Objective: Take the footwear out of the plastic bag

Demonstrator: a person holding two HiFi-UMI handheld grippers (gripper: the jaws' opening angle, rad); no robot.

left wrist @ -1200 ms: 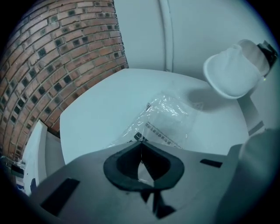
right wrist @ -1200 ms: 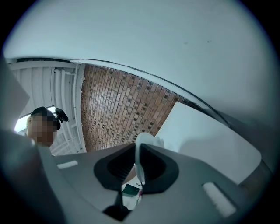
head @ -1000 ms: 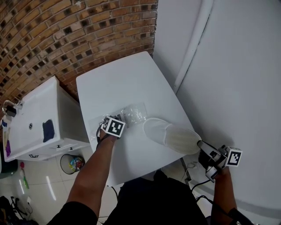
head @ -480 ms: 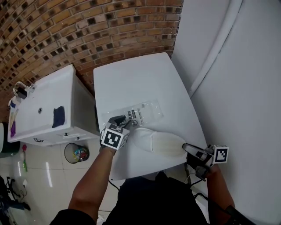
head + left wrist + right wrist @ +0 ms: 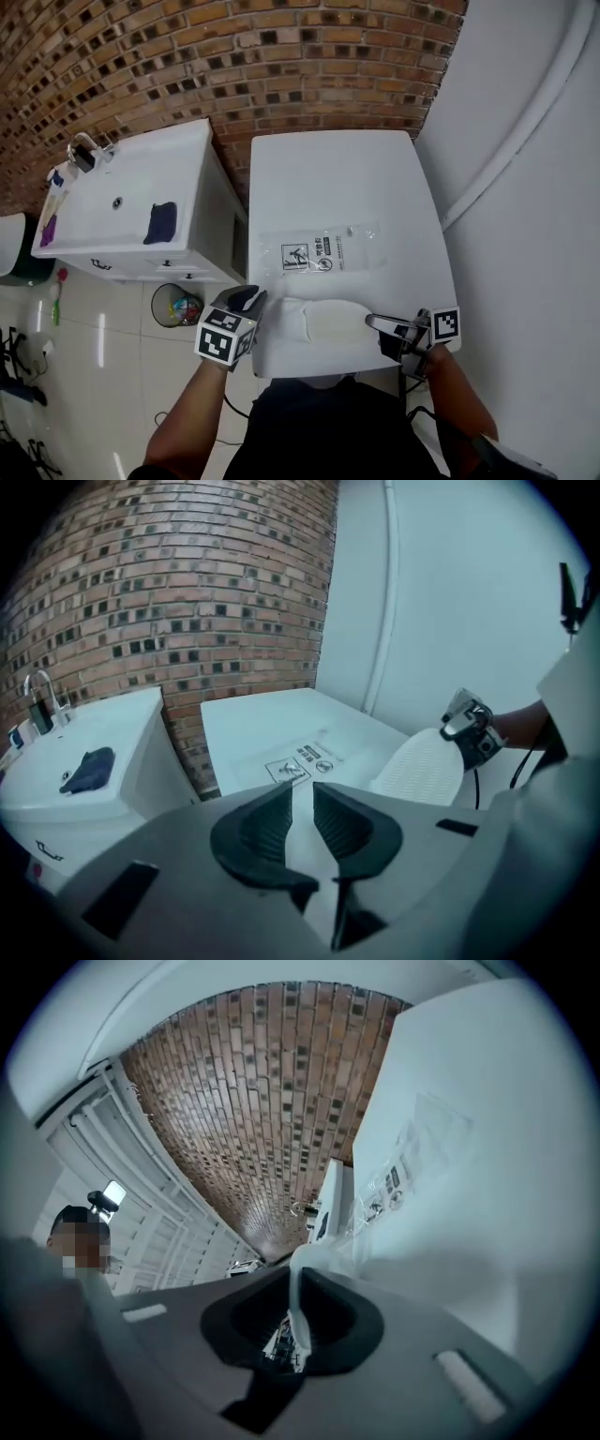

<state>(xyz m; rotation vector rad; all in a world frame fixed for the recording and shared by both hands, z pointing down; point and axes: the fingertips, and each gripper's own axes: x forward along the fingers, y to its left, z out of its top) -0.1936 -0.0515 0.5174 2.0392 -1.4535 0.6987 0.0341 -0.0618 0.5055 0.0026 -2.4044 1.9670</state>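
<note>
A white slipper (image 5: 323,322) lies sole up near the table's front edge, clear of the bag. My right gripper (image 5: 372,323) is shut on a thin edge at its end; that white edge (image 5: 298,1312) shows pinched between the jaws. The clear plastic bag (image 5: 323,251) with printed labels lies flat and empty in the middle of the white table (image 5: 337,178). My left gripper (image 5: 248,299) hangs off the table's front left corner, apart from bag and slipper. Its jaws are closing with nothing between them, and a gap still shows at the left gripper (image 5: 302,794).
A white sink cabinet (image 5: 131,202) stands left of the table, with a faucet (image 5: 82,150) and a dark cloth (image 5: 161,221) on top. A small waste bin (image 5: 178,307) sits on the tiled floor below. Brick wall behind, white wall to the right.
The left gripper has let go of the bag and pulled back past the table's front left corner. The bag now lies flat. The right gripper has drawn the slipper toward the front edge.
</note>
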